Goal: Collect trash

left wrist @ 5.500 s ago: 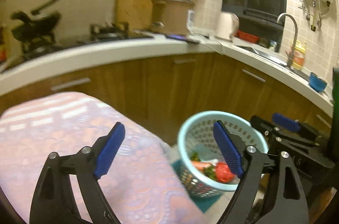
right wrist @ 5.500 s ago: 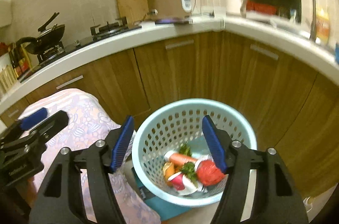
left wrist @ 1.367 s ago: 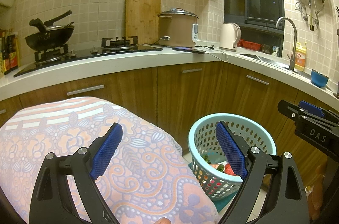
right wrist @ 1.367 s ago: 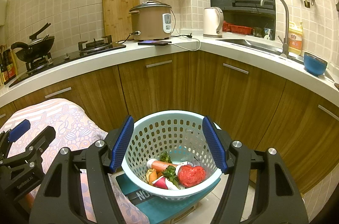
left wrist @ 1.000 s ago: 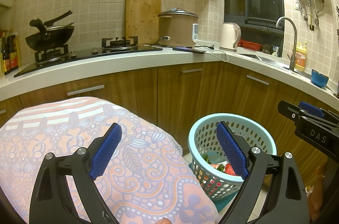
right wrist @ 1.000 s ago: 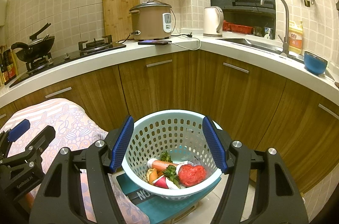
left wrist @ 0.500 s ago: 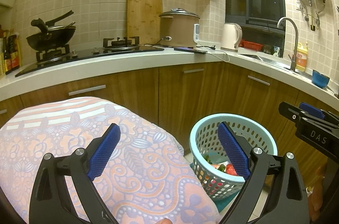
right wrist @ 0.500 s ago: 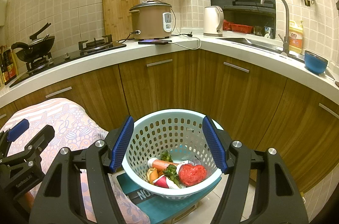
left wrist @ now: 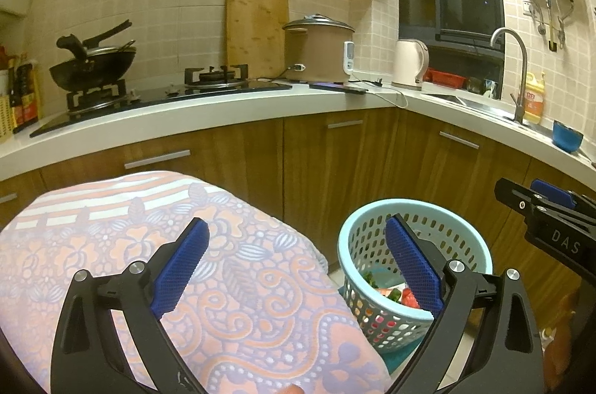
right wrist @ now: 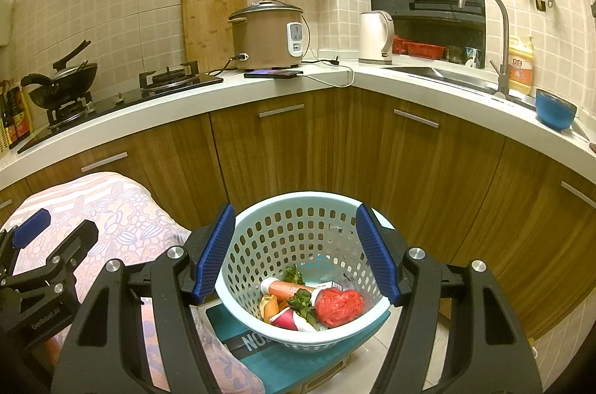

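Note:
A pale blue perforated basket (right wrist: 298, 207) stands on a teal box on the floor; it also shows in the left wrist view (left wrist: 462, 245). In it lie a red crumpled bag (right wrist: 341, 306), an orange tube (right wrist: 285, 286), green scraps and other bits. My right gripper (right wrist: 296, 258) is open and empty, above the basket. My left gripper (left wrist: 296, 265) is open and empty, above the patterned cloth (left wrist: 186, 245), left of the basket.
A curved white counter (right wrist: 335, 77) over brown cabinets carries a hob, wok (right wrist: 61, 85), rice cooker (right wrist: 268, 36), kettle (right wrist: 374, 38), phone, sink tap and a blue bowl (right wrist: 555, 111). The cloth-covered table (right wrist: 111, 207) stands left of the basket.
Since several seconds ago both grippers have drawn back and up from the basket. In the last second the views are almost still.

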`<act>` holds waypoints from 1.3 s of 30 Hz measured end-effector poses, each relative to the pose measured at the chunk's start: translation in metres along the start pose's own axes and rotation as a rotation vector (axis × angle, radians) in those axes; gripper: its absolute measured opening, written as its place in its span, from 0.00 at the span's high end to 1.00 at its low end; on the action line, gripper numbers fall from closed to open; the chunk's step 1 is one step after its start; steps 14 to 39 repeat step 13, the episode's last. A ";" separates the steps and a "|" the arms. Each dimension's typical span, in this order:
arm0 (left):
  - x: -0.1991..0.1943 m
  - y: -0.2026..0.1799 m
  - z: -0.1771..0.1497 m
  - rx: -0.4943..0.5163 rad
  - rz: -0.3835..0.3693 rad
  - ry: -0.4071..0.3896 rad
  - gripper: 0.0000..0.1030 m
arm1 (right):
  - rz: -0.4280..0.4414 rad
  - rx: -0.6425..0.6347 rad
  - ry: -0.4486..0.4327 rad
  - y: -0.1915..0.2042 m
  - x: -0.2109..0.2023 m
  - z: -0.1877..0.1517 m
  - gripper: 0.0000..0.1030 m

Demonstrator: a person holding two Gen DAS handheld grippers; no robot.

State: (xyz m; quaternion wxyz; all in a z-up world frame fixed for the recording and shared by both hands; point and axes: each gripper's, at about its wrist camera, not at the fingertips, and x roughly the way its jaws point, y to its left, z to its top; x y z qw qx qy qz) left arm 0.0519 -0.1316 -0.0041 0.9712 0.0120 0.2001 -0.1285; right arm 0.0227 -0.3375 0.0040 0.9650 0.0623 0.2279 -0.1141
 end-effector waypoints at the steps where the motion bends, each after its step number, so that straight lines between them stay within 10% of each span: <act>1: 0.000 0.000 0.000 0.001 0.006 -0.003 0.10 | 0.001 0.001 0.000 -0.001 0.000 0.000 0.38; 39: 0.002 0.000 -0.001 -0.012 -0.030 0.014 0.08 | 0.001 0.001 -0.001 0.000 -0.001 -0.001 0.38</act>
